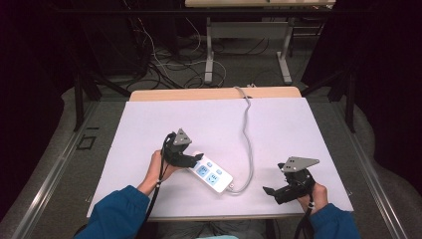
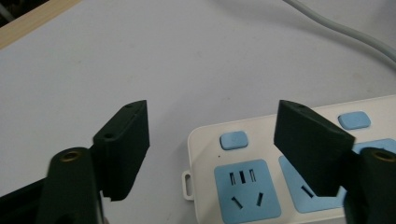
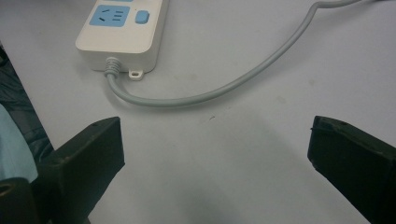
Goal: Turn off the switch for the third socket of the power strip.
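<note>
Two tongs are in my hands, and from the high view the power strip (image 1: 211, 172) lies near my edge of the white table (image 1: 149, 119), its long axis slanting from my left gripper (image 1: 180, 155) down toward my right. My left gripper sits at the strip's far-left end, plainly the nearer one; my right gripper (image 1: 290, 186) rests well apart on the right, its jaws pointing left toward the strip's cord end. The grey cord (image 1: 247, 134) leaves that end, loops near my right side and runs away to the far table edge.

From the left gripper view, my jaws are spread wide and hold nothing. The strip's end with its small mounting tab (image 2: 187, 184) lies between and just below them; the right jaw overlaps the second socket, though I cannot tell whether it touches. A blue switch (image 2: 233, 140) sits above the first socket (image 2: 243, 189).

From the right gripper view, my jaws are also spread wide and empty over bare table. The strip's cord end lies ahead and to the upper left, with the cord curving across in front of me.
</note>
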Demonstrator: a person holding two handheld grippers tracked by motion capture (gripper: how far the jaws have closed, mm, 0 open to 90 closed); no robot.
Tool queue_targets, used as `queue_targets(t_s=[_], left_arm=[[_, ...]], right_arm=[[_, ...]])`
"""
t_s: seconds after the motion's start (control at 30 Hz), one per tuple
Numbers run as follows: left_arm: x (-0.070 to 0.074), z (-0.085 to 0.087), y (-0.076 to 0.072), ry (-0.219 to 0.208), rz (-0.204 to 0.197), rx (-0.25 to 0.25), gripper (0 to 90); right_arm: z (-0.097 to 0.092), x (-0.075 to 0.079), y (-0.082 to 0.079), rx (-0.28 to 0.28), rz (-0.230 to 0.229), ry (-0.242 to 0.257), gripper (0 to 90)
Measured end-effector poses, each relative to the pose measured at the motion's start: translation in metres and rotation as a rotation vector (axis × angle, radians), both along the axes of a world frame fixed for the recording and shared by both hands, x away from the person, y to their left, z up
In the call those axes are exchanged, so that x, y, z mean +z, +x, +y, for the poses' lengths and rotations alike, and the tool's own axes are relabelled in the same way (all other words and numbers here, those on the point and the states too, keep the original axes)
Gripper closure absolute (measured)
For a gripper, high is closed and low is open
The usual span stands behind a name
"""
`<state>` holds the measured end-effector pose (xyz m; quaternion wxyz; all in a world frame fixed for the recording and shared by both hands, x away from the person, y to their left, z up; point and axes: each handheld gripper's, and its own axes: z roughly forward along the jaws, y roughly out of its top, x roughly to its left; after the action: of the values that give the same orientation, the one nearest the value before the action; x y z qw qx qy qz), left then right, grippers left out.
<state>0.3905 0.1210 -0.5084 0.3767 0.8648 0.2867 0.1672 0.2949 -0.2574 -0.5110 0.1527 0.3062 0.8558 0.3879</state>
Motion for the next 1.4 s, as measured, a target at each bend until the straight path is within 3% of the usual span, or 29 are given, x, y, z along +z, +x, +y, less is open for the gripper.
queue_targets(t_s=[0.23,0.53,1.0,1.07,1.27,1.33,1.4], left_arm=[[0.005,0.011,-0.005,0.001,-0.008,0.017,13.6],[0.009,0.019,-0.013,0.038,-0.008,0.034,0.9],[0.011,0.036,-0.024,0.050,-0.004,0.064,0.2],[0.012,0.041,-0.026,0.060,-0.022,0.068,0.2],[0.013,0.053,-0.035,0.060,-0.018,0.088,0.2],[0.014,0.057,-0.038,0.079,-0.036,0.091,0.2],[0.014,0.061,-0.041,0.063,-0.022,0.101,0.2]], right_arm=[[0.000,0.000,0.000,-0.002,0.003,0.004,3.1],[0.000,0.000,0.000,-0.010,-0.006,-0.001,3.0],[0.000,0.000,0.000,-0.015,-0.008,0.000,3.0],[-0.001,0.000,0.001,-0.005,-0.011,-0.006,3.1],[-0.001,0.000,0.001,-0.022,-0.004,0.004,3.0],[-0.001,0.000,0.000,-0.023,-0.007,0.007,2.9],[-0.001,0.000,0.000,-0.021,-0.006,0.007,2.9]])
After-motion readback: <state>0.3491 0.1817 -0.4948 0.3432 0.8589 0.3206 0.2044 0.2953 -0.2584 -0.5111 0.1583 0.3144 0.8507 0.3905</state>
